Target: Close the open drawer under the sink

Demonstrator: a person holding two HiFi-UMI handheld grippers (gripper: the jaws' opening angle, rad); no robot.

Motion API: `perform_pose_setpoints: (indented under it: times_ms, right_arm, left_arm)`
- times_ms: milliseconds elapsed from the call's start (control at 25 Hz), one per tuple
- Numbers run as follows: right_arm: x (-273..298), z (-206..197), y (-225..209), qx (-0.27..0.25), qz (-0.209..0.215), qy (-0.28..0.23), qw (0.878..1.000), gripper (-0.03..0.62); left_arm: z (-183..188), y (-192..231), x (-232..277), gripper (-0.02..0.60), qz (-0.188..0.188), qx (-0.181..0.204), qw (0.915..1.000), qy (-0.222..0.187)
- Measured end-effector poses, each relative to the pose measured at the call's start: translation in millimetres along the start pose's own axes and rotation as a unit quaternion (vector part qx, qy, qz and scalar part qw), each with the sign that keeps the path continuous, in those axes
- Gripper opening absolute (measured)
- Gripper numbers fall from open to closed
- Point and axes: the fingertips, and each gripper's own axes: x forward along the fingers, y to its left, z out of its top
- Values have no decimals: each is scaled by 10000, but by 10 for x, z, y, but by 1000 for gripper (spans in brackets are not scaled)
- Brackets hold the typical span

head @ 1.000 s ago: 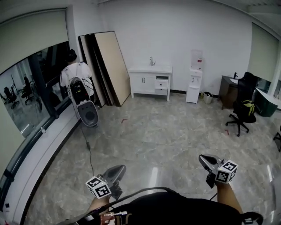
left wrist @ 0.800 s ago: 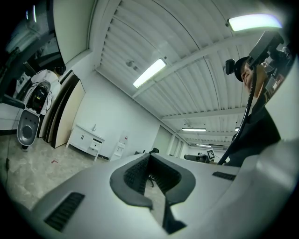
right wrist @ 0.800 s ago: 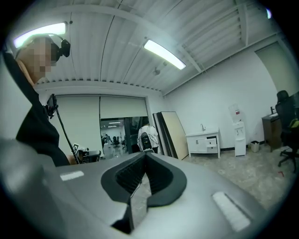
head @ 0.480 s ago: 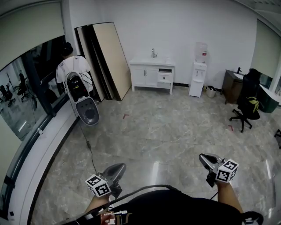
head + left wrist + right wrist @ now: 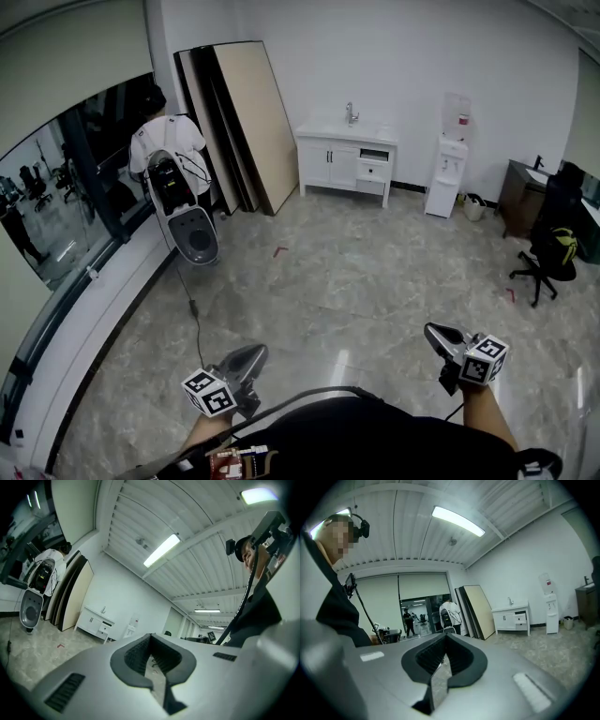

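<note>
We find the left claw (image 5: 247, 355) and the right claw (image 5: 441, 336) both closed, nothing between their jaws, above the marble floor (image 5: 356, 281). The open drawer (image 5: 373, 167) is well apart across the room, in the right side of the white cabinet (image 5: 328, 161) under the sink (image 5: 349, 127), near a water dispenser (image 5: 454, 164).

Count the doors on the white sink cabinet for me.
2, side by side on the left half of the white sink cabinet: left white door, right white door. None seems hidden.
</note>
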Motion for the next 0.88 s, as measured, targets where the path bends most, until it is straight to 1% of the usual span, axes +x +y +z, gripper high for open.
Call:
perform_pose_setpoints:
  times_ms: [160,280,400,520,640,720,800,880]
  right_arm:
    - [198,378,-676,-276,335,94,9990,2]
    - [377,614,-1110,-368,526,46,9979,2]
    - [481,686,-1450,-275,642,-23,9976,2]
    - [615,655,-1703,61,686,-37,9976,2]
    - [744,519,-1927,158,552,144,9982,2]
    - [846,485,-2071,244,424,145,9987,2]
    - [991,514,-2190,281,298,103,9991,2]
    - [1172,586,-2302,246,135,64,9996,2]
  left_arm:
    - [83,-37,581,0,226,188,9994,-156]
    - [59,44,988,0,365,24,9989,-299]
    - [-38,0,1365,0,321,25,9994,-152]
    - [11,143,1604,0,343,10,9994,-63]
    - [130,397,1737,0,400,10,9992,-45]
    - [158,601,1871,0,365,-59,9993,-28]
    - [157,810,2058,0,215,-131,9997,25]
    - [183,1020,2271,0,-15,-186,9998,86]
